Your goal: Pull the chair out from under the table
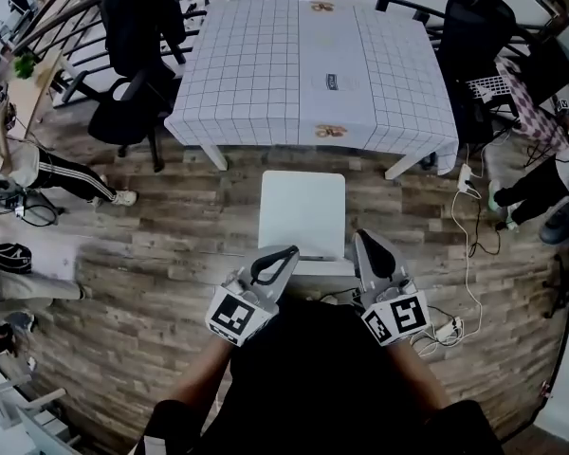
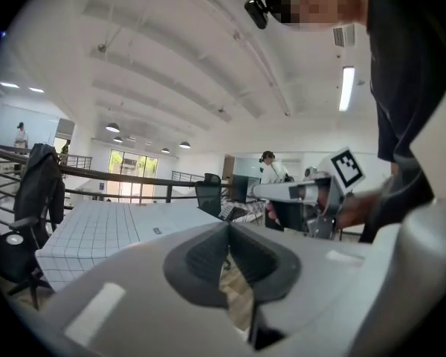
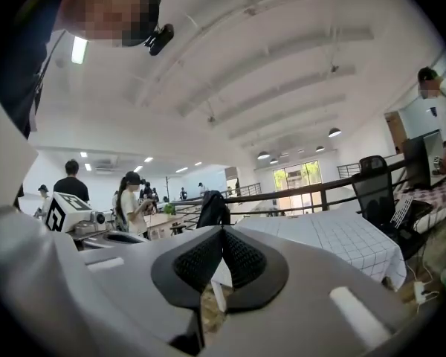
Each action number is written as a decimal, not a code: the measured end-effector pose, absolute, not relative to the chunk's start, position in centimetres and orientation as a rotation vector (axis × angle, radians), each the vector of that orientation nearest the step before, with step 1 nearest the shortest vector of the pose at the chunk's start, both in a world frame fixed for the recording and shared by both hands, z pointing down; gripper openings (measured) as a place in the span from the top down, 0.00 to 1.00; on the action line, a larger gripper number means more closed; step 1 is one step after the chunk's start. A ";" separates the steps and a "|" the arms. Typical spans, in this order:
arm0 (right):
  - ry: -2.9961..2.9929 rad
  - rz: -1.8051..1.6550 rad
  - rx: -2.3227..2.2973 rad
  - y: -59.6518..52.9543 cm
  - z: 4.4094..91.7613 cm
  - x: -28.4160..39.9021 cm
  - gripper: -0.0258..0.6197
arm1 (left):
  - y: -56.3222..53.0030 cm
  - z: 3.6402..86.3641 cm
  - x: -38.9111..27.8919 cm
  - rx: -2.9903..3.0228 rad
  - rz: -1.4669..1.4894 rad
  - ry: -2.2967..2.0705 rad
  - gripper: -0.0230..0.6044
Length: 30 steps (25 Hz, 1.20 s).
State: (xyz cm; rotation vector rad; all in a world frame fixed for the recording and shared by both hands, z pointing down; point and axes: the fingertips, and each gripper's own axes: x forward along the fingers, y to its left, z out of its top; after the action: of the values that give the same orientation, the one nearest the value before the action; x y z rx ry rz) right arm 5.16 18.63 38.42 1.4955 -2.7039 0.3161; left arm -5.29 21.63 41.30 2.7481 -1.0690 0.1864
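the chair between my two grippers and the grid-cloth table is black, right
Not black. The chair between the left gripper, the right gripper and the grid-cloth table is white, as the head view shows.

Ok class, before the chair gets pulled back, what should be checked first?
1. Left gripper gripping the chair: not ok, jaws together, nothing between.
2. Right gripper gripping the chair: not ok, jaws together.
3. Chair clear of the table legs: ok, it stands between them, apart.
4. Cable clear of the chair: ok, it lies off to the side.
5. Floor behind the person free: cannot tell, out of view.
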 end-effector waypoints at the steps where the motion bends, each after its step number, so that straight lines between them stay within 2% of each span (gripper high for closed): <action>1: -2.702 0.304 1.516 18.7 38.0 5.4 0.96 | 21.6 40.9 -5.2 2.747 0.170 -1.073 0.95; 8: -2.661 0.185 1.521 17.5 37.2 4.9 0.96 | 19.6 39.4 -5.0 2.711 0.111 -1.138 0.95; 15: -2.666 0.100 1.517 19.6 38.0 4.4 0.96 | 21.5 42.1 -4.8 2.721 0.119 -1.127 0.95; 30: -2.636 0.130 1.487 20.4 38.5 4.4 0.96 | 22.5 41.0 -4.4 2.711 0.137 -1.152 0.95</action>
State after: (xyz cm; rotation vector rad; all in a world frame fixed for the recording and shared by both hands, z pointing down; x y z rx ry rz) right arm 4.37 20.42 38.52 1.4871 -2.6358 0.1296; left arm -4.37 22.54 40.96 2.7107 -1.1521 0.1369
